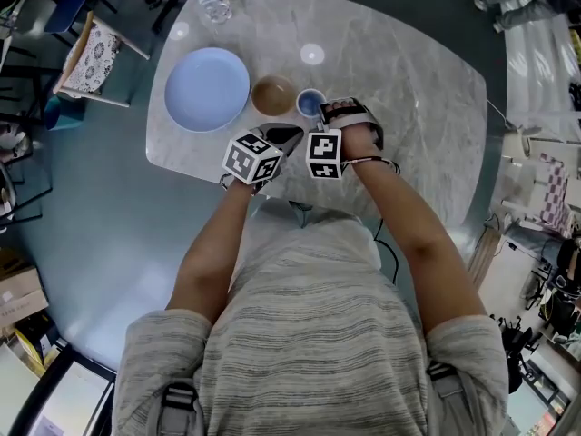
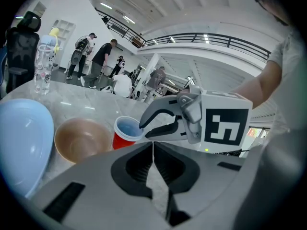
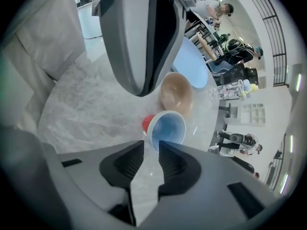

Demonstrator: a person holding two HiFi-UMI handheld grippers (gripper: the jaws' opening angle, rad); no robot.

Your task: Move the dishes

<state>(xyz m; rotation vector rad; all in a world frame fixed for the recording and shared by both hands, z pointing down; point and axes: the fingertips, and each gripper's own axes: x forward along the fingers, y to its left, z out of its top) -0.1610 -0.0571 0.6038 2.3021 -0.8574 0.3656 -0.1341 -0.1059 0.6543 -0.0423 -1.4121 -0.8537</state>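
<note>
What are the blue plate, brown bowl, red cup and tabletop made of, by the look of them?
Blue plate: probably plastic or melamine; even matte colour, soft sheen.
Brown bowl: likely the same; uniform tan, dull finish.
Red cup: thin plastic; red outside, blue inside, fine white rim.
Tabletop: marble or marble-look stone; grey veining, polished, reflects ceiling lamps.
</note>
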